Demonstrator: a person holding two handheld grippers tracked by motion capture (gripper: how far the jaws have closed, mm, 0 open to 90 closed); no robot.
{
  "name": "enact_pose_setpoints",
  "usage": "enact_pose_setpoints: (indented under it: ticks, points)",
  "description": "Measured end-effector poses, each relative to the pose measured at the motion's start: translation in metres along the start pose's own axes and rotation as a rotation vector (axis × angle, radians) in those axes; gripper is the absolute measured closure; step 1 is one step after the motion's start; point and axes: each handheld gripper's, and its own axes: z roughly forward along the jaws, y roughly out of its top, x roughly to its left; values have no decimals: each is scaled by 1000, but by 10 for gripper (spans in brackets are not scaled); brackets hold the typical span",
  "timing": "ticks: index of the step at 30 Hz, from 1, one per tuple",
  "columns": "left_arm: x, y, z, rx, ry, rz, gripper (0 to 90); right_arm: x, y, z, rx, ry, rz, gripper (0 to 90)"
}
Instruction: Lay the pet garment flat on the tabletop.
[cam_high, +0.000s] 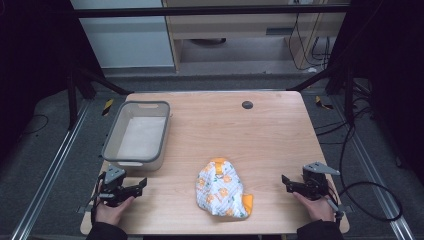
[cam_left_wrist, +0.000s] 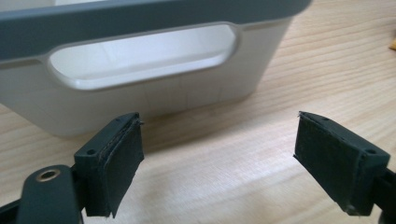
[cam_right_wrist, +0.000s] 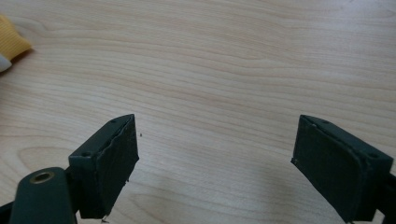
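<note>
A crumpled white cloth with an orange print and orange trim lies on the wooden table near its front edge. A corner of that cloth shows at the top left of the right gripper view. My left gripper rests at the front left, open and empty, just in front of the grey-rimmed white basket. Its jaws point at the basket's handle cutout. My right gripper sits at the front right, open and empty, with its jaws over bare wood.
A small dark round cap sits in the tabletop near the far edge. Cables trail on the floor to the right of the table. Metal frame rails run along the left side.
</note>
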Motion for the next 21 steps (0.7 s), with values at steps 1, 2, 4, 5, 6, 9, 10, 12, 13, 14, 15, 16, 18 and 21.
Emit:
enact_pose_setpoints:
  ticks: [1,2,4,5,6,9,10,12,13,14,15,16,18,21]
  points:
    - [-3,0,-1,5,-4,-4,141,1,0,-1,-2,0,-6,141]
    - [-6,1,-2,9,-9,1,143,3,1,-2,-6,9,-4,141]
    - [-11,2,-5,-2,-12,10,161,7,1,-4,-12,16,2,142]
    - [-13,3,-7,-9,-13,11,179,8,1,-5,-18,23,-6,143]
    - [-15,3,-8,-13,-17,14,186,11,2,-6,-21,32,-2,145]
    - [-20,4,-11,-20,-21,24,199,18,3,-7,-35,43,-30,149]
    - [-22,4,-11,-22,-31,17,199,20,3,-8,-38,47,-32,149]
    - [-24,5,-12,-19,-42,9,209,24,5,-8,-39,61,-37,149]
    - [-25,5,-13,-22,-48,3,218,26,5,-8,-42,63,-45,149]
    - [-25,5,-14,-23,-52,-1,222,28,6,-8,-43,64,-51,152]
    - [-26,6,-15,-27,-57,-3,226,29,6,-9,-46,70,-55,158]
    - [-27,6,-16,-30,-58,-8,229,30,7,-10,-49,82,-48,162]
    - [-28,7,-18,-36,-59,-5,247,31,8,-11,-58,88,-56,170]
    - [-30,10,-23,-58,-70,-22,279,33,10,-14,-65,96,-59,184]
